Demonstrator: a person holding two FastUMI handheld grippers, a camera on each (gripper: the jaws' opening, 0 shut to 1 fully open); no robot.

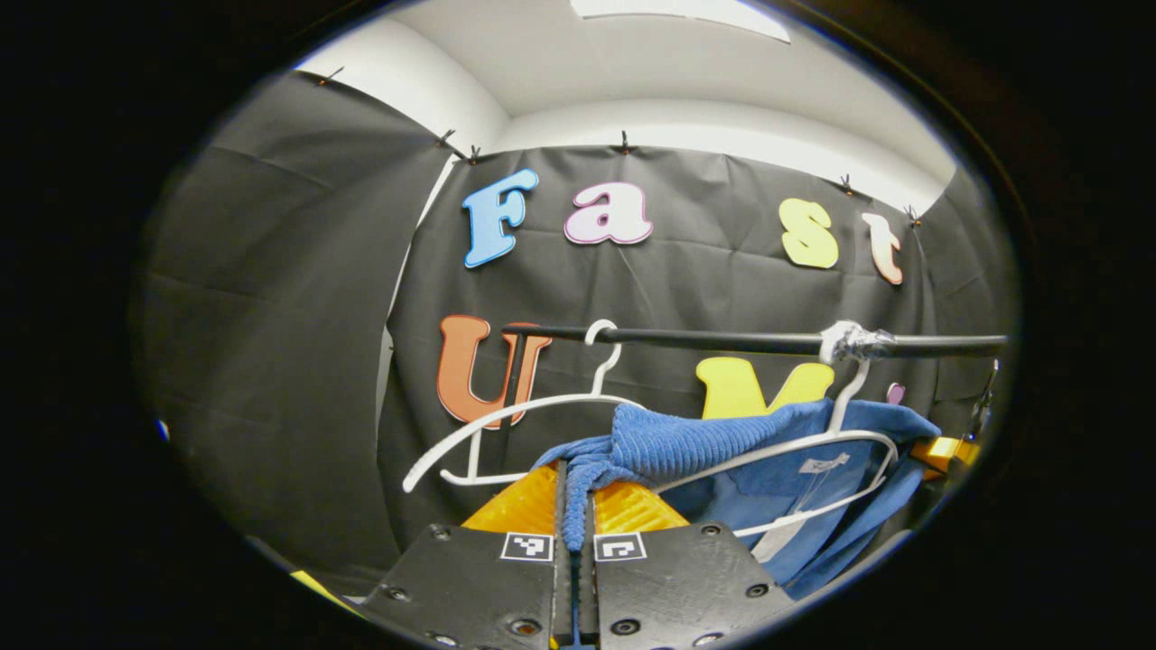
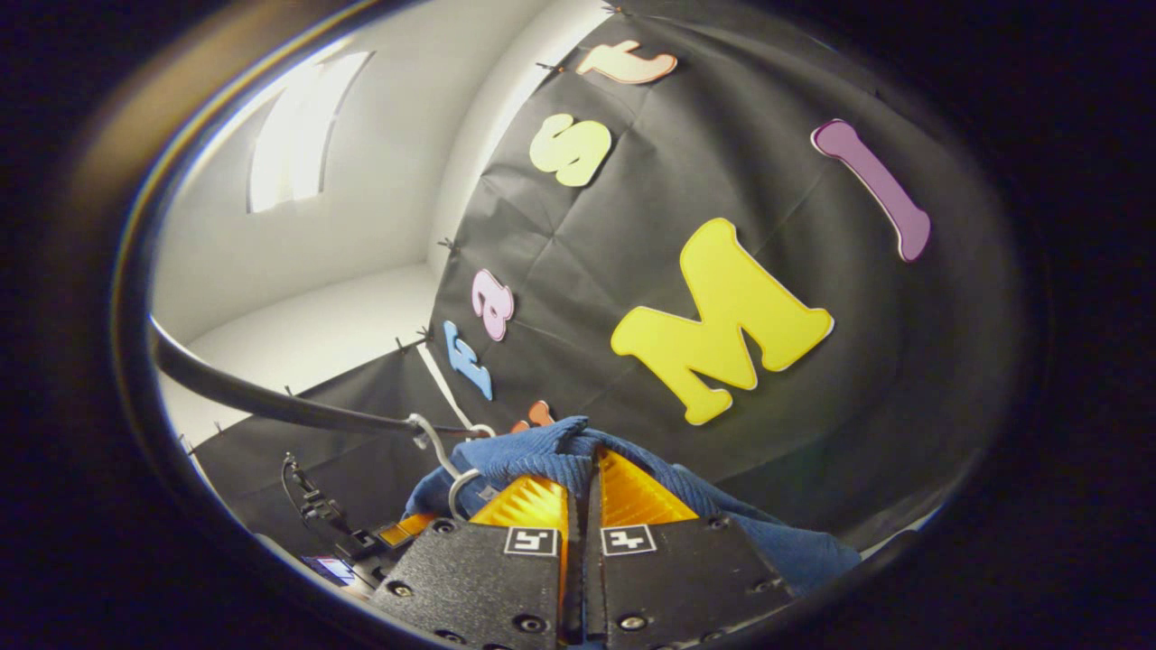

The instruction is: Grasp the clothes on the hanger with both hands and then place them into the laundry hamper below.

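Observation:
A blue ribbed garment [image 1: 713,442] hangs on a white hanger [image 1: 813,447] hooked over a black rail [image 1: 722,340]. In the left gripper view my left gripper [image 1: 574,506] is shut on a fold of the garment's near shoulder, the cloth pinched between both fingers. At the far right of that view the right gripper [image 1: 944,451] shows beside the garment's other shoulder. In the right gripper view my right gripper [image 2: 578,487] is shut on a bunched edge of the blue garment [image 2: 542,451], with the hanger's hook [image 2: 433,447] just to its left.
A second, bare white hanger [image 1: 506,424] hangs on the rail left of the garment. The rail [image 2: 271,402] crosses the lower left of the right gripper view, with the left gripper [image 2: 361,542] below it. Black cloth walls close in behind.

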